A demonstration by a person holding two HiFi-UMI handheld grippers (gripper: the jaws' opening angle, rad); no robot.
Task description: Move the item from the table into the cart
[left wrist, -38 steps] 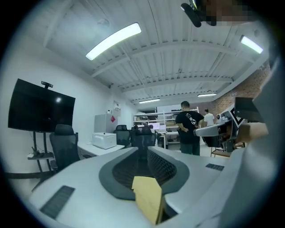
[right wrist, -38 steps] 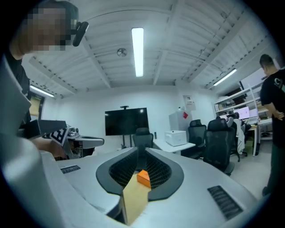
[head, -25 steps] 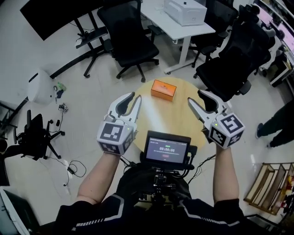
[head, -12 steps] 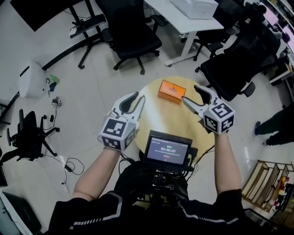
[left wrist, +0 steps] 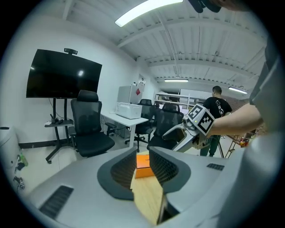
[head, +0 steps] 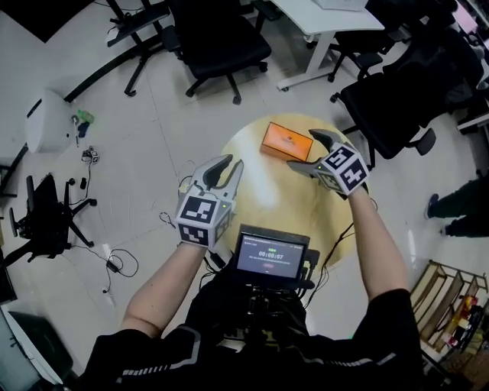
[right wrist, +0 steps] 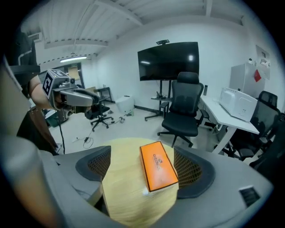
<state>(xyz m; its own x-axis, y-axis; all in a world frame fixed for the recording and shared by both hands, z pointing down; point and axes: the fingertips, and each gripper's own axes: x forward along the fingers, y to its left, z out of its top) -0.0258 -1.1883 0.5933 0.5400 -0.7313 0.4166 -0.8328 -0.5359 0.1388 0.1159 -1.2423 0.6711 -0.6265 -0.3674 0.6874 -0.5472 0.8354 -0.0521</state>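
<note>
An orange box (head: pixel 286 142) lies flat on the far side of a round wooden table (head: pixel 260 195). My right gripper (head: pixel 304 153) is open just right of the box and touches nothing. Its jaws have just been opening. In the right gripper view the orange box (right wrist: pixel 158 165) lies just ahead of the wide jaws, nearer the right one, and the pads do not press it. My left gripper (head: pixel 229 165) hovers open and empty over the table's left edge, its jaws having opened slightly. Past its jaws the left gripper view shows the orange box (left wrist: pixel 142 160) and the right gripper (left wrist: pixel 180 133).
Black office chairs (head: pixel 218 42) and a white desk (head: pixel 328 19) stand beyond the table, more chairs (head: pixel 401 99) at right. A person (head: pixel 462 206) stands far right. A wooden rack (head: pixel 451 302) is at lower right. Cables (head: pixel 114 263) lie on the floor at left.
Both grippers have moved forward and down toward the table. The right one came in beside the orange box and its jaws spread wider. The box has not moved on the table.
</note>
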